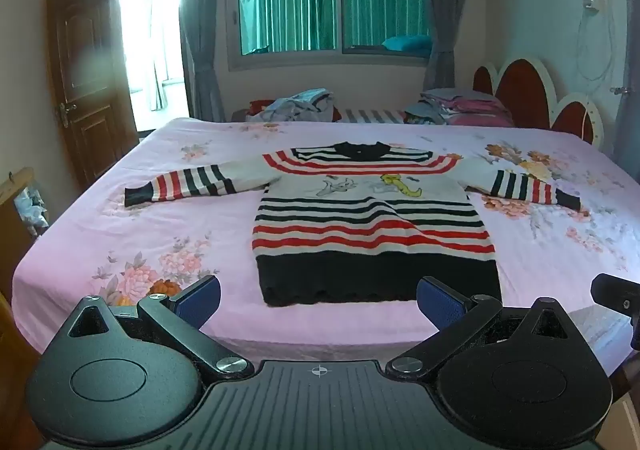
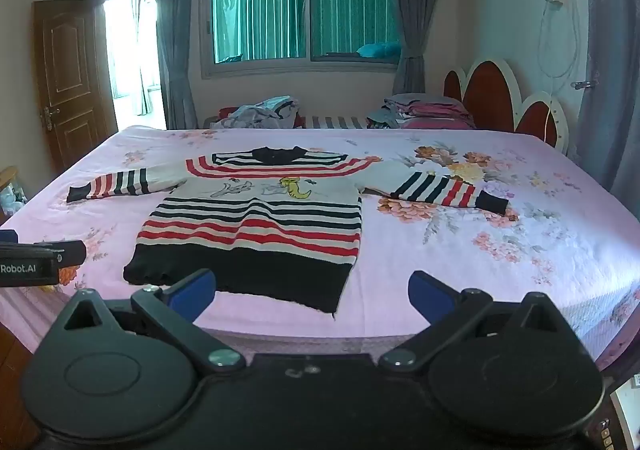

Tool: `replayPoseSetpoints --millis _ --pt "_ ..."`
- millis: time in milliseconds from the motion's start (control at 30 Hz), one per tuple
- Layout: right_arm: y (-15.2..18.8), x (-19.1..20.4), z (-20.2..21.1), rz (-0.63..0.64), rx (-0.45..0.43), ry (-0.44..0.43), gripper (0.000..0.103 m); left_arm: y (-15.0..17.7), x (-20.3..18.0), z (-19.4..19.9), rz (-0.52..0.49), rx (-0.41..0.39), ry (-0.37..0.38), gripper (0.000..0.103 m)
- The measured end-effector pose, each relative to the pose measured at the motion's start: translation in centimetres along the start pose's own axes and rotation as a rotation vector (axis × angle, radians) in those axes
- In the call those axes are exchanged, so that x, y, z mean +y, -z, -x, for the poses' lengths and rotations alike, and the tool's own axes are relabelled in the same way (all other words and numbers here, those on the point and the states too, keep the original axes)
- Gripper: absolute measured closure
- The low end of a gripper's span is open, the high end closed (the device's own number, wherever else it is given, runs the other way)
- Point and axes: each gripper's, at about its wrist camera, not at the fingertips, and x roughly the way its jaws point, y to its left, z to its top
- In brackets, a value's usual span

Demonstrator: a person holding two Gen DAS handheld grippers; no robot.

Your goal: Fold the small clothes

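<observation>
The striped sweater (image 1: pixel 372 218) lies flat on the bed (image 1: pixel 180 226), unfolded; both tools, left tool (image 1: pixel 318 304) and right tool (image 2: pixel 312 296), hover spread and empty. Next, likely each must pinch a sleeve

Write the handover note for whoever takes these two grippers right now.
Left gripper: open, empty, short of the bed's near edge.
Right gripper: open, empty, same stance.
Striped sweater: flat on the pink floral sheet, front up, both sleeves spread out, black hem nearest.
Done: sweater laid out; no fold made.
Left: fold sleeves in, then the body.
Clothes pile sits beyond the bed's far edge.
</observation>
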Motion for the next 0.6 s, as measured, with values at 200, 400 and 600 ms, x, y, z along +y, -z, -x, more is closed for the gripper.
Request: replayPoseSetpoints --millis 200,400,600 --pt "-0.03 0.06 -0.14 0.016 -0.003 0.009 0.0 0.01 -0.17 0.02 -0.017 -0.012 -0.004 0.0" --pt "-0.15 -0.01 -0.18 0.014 -0.002 0.006 0.0 -0.26 -0.34 0.12 -0.007 -0.014 0.007 0.0" --pt "-0.03 0.16 -0.38 0.015 -0.002 0.004 0.0 -0.28 0.0 0.27 -0.001 -0.014 0.008 0.0"
